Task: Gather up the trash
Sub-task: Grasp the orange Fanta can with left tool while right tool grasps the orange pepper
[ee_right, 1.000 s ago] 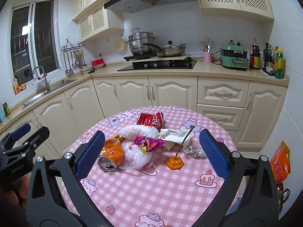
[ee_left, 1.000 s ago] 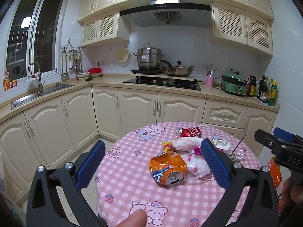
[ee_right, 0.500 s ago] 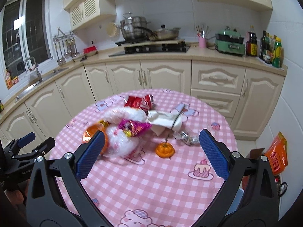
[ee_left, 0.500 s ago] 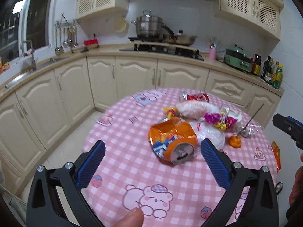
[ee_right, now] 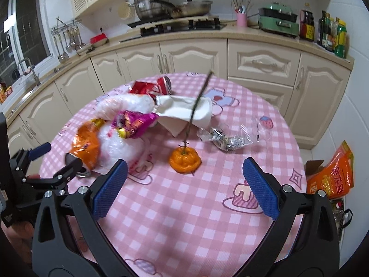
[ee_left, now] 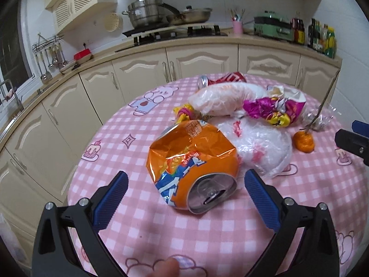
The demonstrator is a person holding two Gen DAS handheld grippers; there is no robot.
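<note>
I had the left gripper low over the table with its jaws spread wide and nothing between the pads, the crushed orange can lying on its side just ahead of the gap. I lined it up that way, I judge, because the can sat at the near edge of the pile and could be taken without disturbing the rest. It leaned against a clear bag, with a pink wrapper and a red can behind it.

The right gripper was also spread and empty, facing the orange peel with its stem sticking up. A napkin and foil scraps lay beyond. Nothing was collected yet; no bin showed in either view.
</note>
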